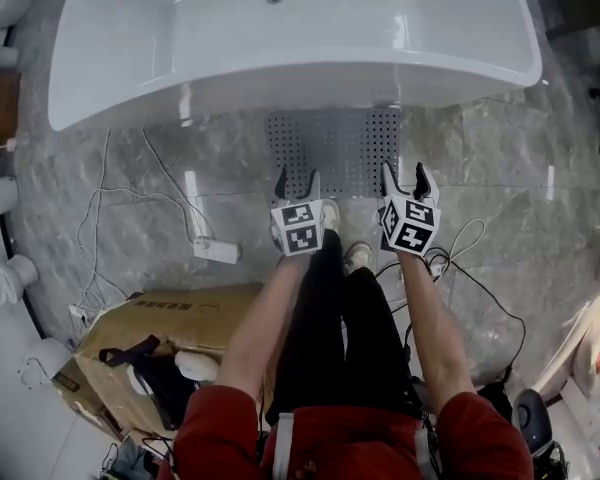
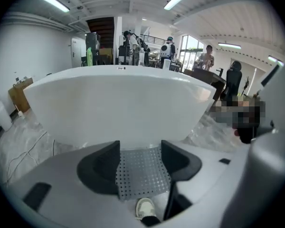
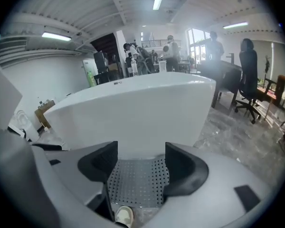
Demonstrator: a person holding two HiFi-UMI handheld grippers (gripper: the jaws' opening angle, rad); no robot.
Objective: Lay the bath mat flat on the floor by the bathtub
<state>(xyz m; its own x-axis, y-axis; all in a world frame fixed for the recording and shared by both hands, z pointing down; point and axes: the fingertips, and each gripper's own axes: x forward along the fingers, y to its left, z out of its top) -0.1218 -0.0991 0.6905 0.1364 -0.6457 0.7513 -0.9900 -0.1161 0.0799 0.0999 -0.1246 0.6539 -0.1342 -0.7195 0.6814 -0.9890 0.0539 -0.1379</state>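
Bath mat (image 1: 332,153): grey, perforated, lay flat on the marble-patterned floor (image 1: 500,158), its far edge at the foot of the white bathtub (image 1: 280,48).
Left gripper (image 1: 296,182): jaws apart, nothing held, poised over the mat's near left edge.
Right gripper (image 1: 404,176): jaws likewise apart and empty, over the mat's near right corner.
In both gripper views the mat showed through the gap between the jaws, lower down.
Person's pale shoe (image 1: 358,256): just behind the mat's near edge.
Cardboard box (image 1: 170,328): at left, well apart from the mat.
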